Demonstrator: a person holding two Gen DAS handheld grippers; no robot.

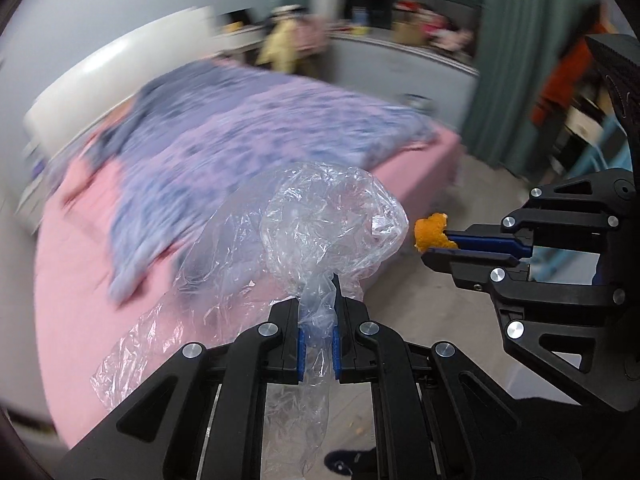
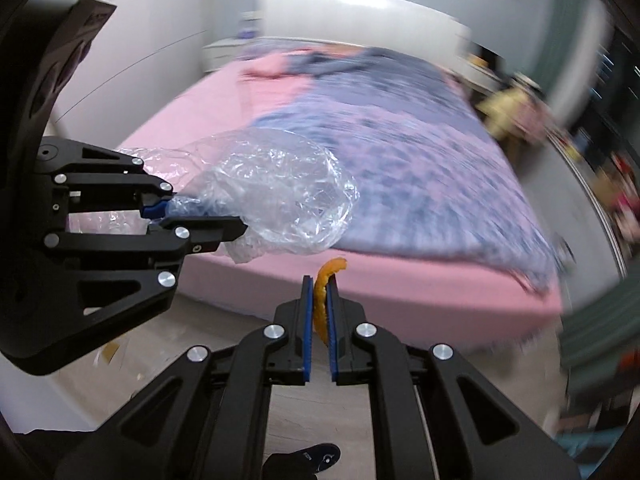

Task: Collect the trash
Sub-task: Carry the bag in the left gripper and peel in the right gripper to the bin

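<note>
Two claws carry trash beside a pink bed [image 1: 80, 264].
L claw [image 1: 318, 300] clamps clear plastic bag [image 1: 332, 216]; R claw [image 2: 319, 300] pinches orange peel [image 2: 326, 276] just beside bag, above open floor [image 2: 224, 320] at bed edge.

Crinkled glossy clear plastic bag [image 1: 320, 216], rough orange peel [image 1: 434, 234], matt pink bedsheet [image 1: 72, 280]

Left tongs [image 1: 318, 300] around clear plastic bag [image 1: 320, 220]
</note>
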